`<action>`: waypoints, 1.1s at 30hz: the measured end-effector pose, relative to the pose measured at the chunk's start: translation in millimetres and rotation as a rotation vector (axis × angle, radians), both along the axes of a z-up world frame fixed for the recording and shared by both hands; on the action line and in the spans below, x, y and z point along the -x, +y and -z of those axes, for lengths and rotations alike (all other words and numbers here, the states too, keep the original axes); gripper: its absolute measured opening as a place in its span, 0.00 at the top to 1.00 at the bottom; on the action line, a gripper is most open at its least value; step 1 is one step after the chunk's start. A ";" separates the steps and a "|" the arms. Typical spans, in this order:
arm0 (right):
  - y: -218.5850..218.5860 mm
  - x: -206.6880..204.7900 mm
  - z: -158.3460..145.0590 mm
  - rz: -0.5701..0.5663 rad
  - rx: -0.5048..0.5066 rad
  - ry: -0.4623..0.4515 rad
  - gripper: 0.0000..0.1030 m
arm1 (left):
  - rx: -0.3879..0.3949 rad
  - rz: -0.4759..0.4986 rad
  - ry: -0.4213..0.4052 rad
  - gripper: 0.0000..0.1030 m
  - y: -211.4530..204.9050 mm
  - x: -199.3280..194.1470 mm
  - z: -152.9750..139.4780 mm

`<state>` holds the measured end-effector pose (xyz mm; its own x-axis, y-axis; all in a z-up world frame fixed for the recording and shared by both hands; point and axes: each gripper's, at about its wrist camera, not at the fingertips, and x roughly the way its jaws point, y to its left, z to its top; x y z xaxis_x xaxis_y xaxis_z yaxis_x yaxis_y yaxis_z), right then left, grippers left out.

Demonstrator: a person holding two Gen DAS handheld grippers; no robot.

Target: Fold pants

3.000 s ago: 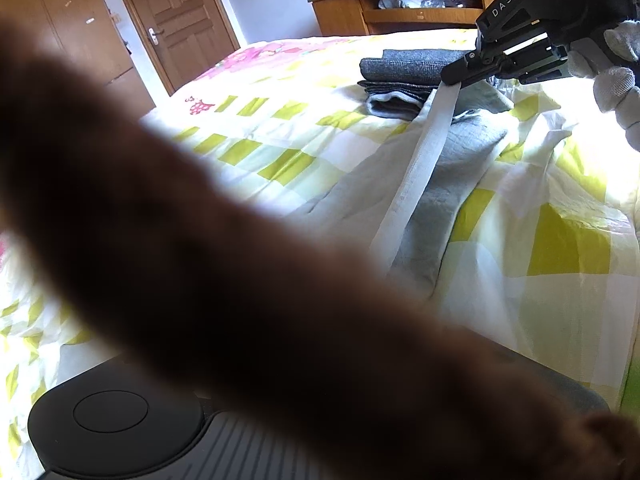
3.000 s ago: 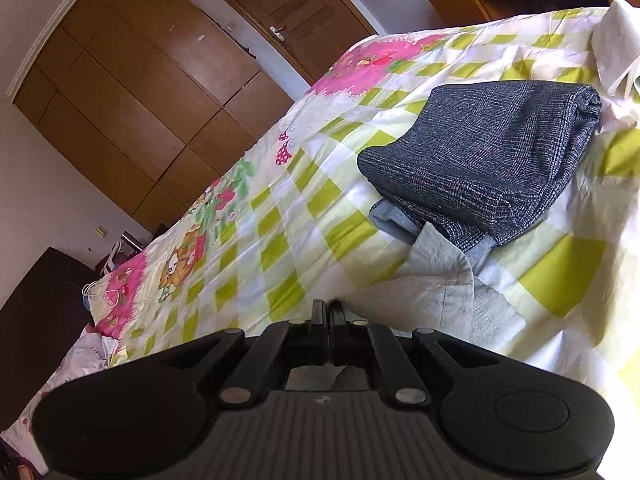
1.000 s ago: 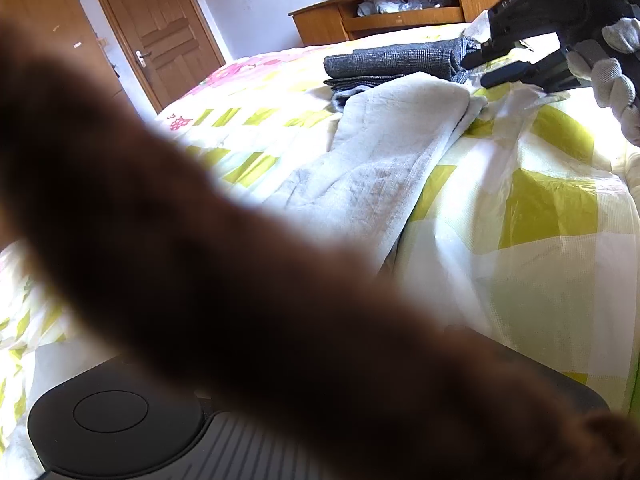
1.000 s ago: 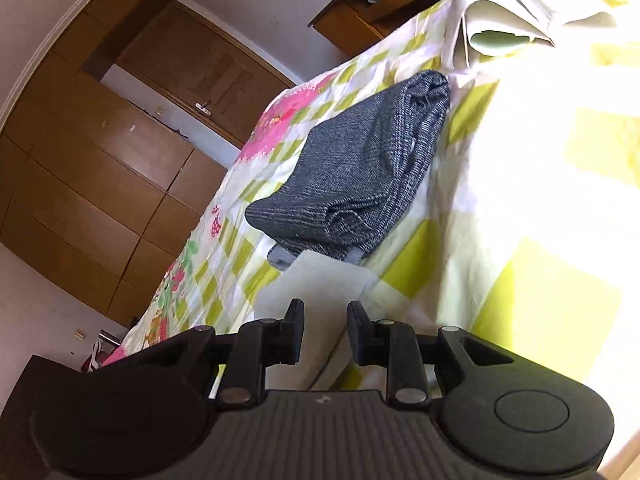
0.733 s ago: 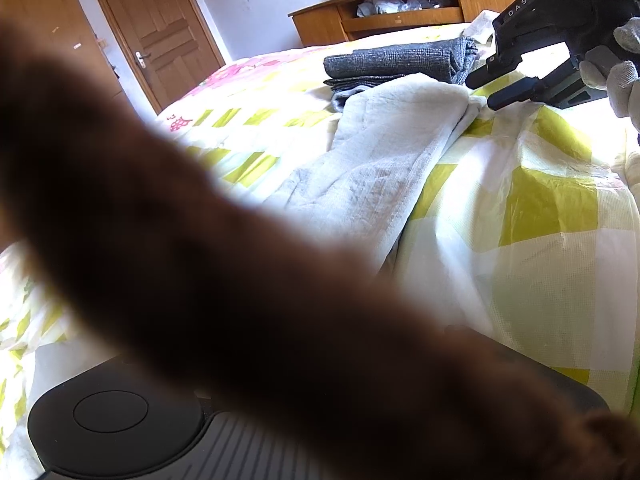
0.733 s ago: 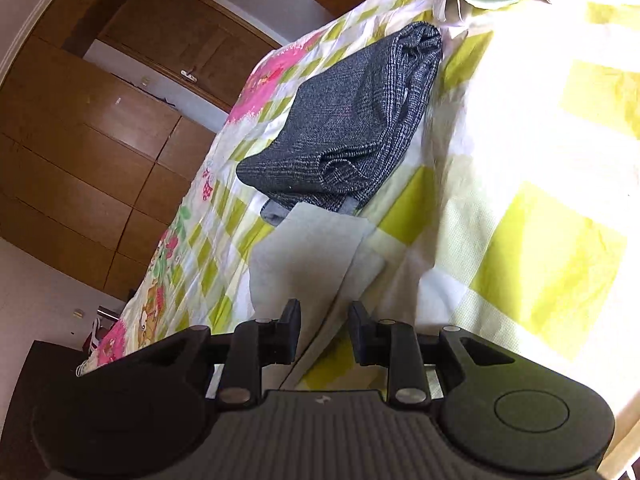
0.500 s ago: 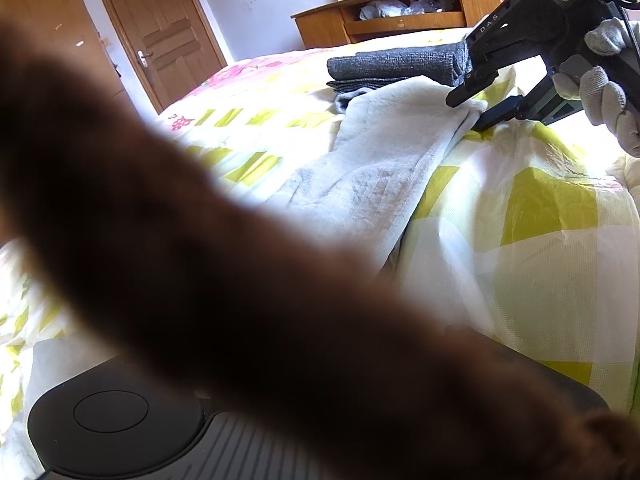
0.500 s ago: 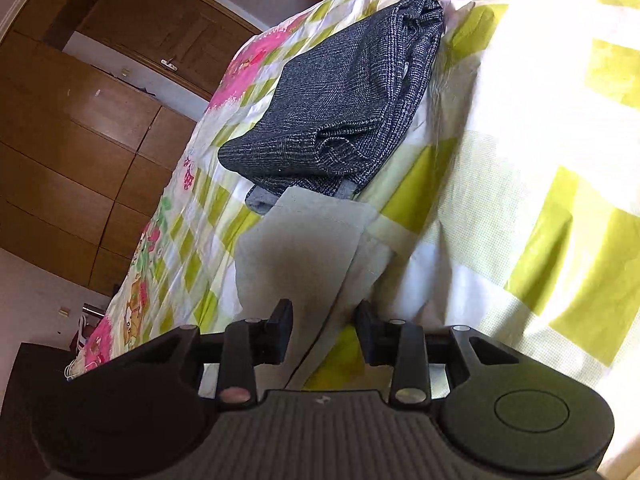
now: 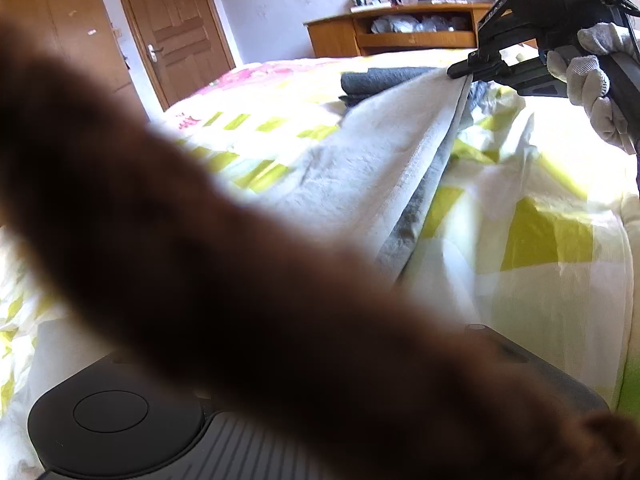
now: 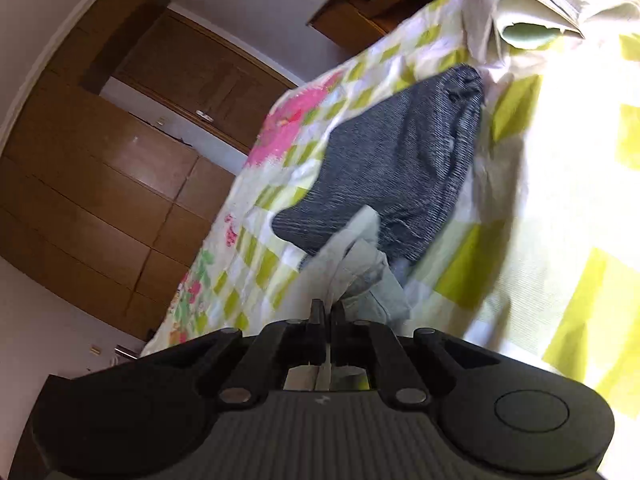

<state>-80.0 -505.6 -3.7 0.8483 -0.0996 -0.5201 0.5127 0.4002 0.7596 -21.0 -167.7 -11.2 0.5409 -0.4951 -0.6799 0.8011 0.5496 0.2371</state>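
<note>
Pale grey pants (image 9: 392,152) lie along the checked bed cover (image 9: 540,236), running away from me. My right gripper (image 9: 460,74), held by a white-gloved hand (image 9: 592,80), is shut on the pants' far edge and holds it raised. In the right wrist view the cloth (image 10: 352,264) bunches up between the closed fingertips of that gripper (image 10: 328,308). A blurred brown strand (image 9: 240,280) crosses the left wrist view and hides my left gripper's fingers. Only its black body (image 9: 112,420) shows. Its jaws are opening; whether anything is between them is hidden.
A folded dark grey garment (image 10: 400,168) lies just beyond the pants. Folded white and green bedding (image 10: 528,8) sits at the bed's far corner. A wooden shelf unit (image 9: 400,32), a door (image 9: 176,32) and wardrobes (image 10: 120,168) stand around the bed.
The right gripper stood open over the pants' far edge; now it has closed on that edge and lifted it. The left wrist view is almost unchanged.
</note>
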 end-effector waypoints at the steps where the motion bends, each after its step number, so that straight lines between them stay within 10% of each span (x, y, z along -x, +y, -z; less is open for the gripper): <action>1: -1.7 0.9 9.5 0.001 -0.031 0.031 0.80 | -0.018 0.003 0.015 0.53 -2.6 0.3 3.9; 9: 7.0 23.5 -5.8 0.028 -0.005 -0.069 0.80 | 0.037 0.023 -0.016 0.50 13.1 13.6 -13.6; 12: 6.6 14.6 -21.2 0.021 0.013 -0.089 0.80 | 0.026 0.028 0.045 0.34 6.4 5.9 -7.8; 21: 68.7 -28.6 -85.3 -0.186 0.178 -0.156 0.80 | 0.140 -0.070 0.117 0.34 58.1 -9.8 -25.9; 33: 390.5 -160.8 -108.2 -1.013 0.533 -0.200 0.80 | 0.177 -0.540 0.002 0.33 263.1 -22.0 -48.5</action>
